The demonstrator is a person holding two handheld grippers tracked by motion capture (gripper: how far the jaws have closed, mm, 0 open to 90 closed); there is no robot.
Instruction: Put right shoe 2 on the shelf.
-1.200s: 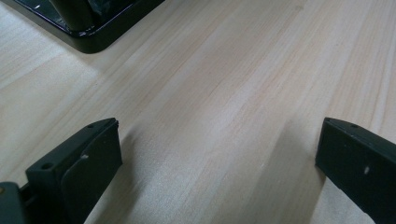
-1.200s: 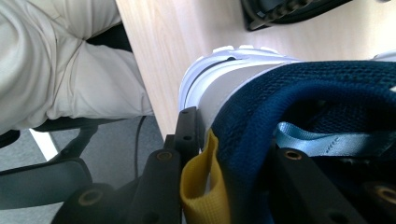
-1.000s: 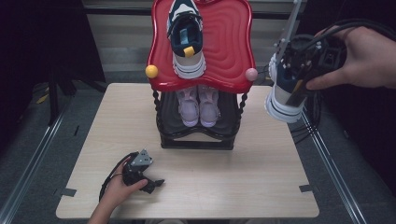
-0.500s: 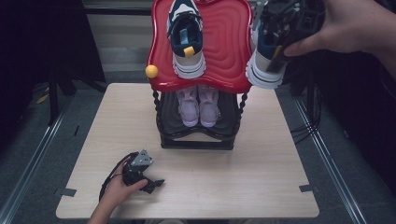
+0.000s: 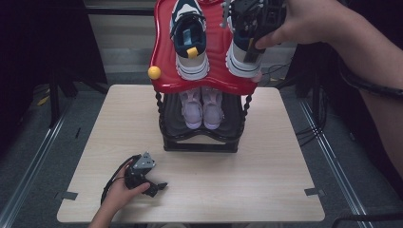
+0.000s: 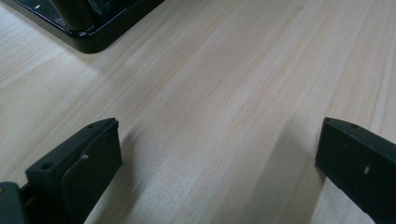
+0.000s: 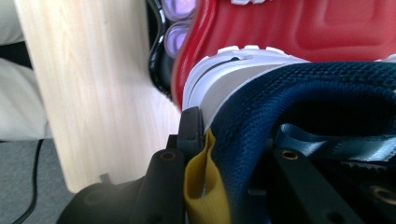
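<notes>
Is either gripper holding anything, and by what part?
The right gripper holds a navy sneaker by its heel collar; the left gripper holds nothing.

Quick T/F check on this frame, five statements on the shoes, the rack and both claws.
1. The right claw is shut on a navy sneaker. True.
2. That sneaker is over the red top shelf, beside its mate. True.
3. The left claw holds a shoe. False: its jaws stand open and empty over the table.
4. The lower shelf is empty. False: a pair of pale purple shoes sits there.
5. A yellow ball sits at the red shelf's left corner. True.
</notes>
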